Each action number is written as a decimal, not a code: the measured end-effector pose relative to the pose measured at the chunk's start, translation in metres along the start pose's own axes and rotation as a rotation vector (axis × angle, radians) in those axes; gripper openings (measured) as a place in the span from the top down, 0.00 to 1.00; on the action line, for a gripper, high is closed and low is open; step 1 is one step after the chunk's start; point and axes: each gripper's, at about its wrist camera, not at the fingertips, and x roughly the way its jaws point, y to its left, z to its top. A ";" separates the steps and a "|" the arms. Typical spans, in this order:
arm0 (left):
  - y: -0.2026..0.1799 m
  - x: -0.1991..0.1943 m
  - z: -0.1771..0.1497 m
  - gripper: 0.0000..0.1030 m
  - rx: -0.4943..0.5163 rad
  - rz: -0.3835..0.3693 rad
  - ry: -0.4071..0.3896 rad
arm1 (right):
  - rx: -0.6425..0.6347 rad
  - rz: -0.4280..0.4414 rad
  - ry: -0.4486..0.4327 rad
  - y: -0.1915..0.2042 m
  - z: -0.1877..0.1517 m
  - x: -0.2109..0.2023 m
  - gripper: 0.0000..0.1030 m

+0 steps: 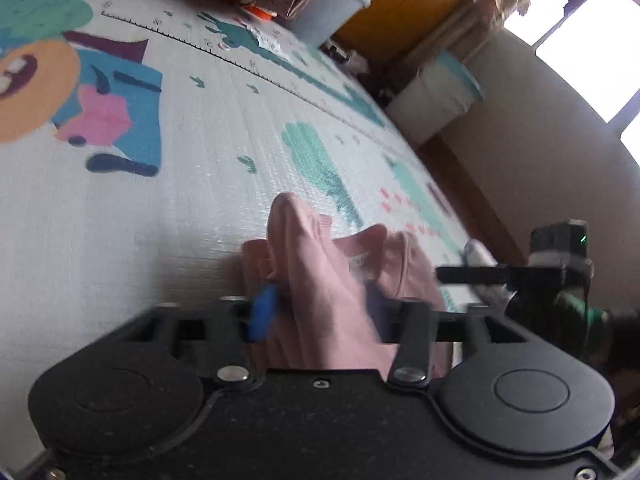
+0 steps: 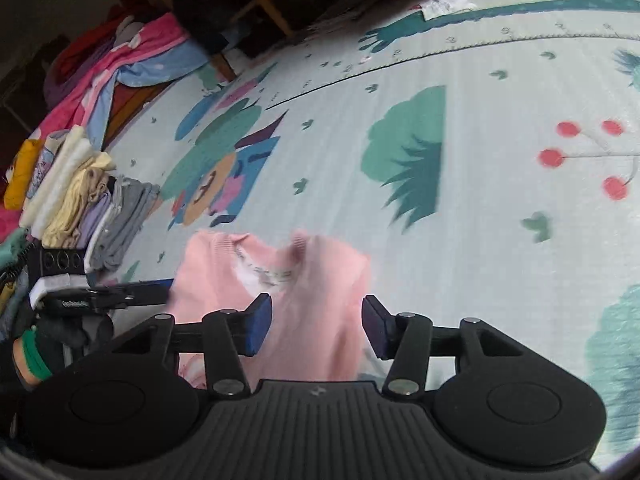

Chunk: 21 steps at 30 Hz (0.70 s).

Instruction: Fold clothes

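The left gripper is clamped on a bunch of the pink top, the cloth heaped up between its blue pads and hiding the far one. The right gripper stands with its fingers apart, the pink top lying between and under them, untouched by either pad. The top lies on the printed play mat, collar label showing. To the left of the top, at the mat's edge, sits a row of folded clothes; beyond that, a loose heap of pink and blue bedding.
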 end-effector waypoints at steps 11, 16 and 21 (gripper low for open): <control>0.011 -0.017 0.016 0.66 -0.066 0.096 -0.016 | 0.107 -0.054 -0.028 -0.008 0.006 0.007 0.67; -0.055 -0.016 0.017 0.64 0.513 0.102 -0.111 | -0.208 -0.141 -0.150 0.035 0.006 -0.014 0.66; -0.040 0.030 0.014 0.62 0.693 0.143 -0.033 | -0.575 -0.214 -0.098 0.070 -0.001 0.025 0.66</control>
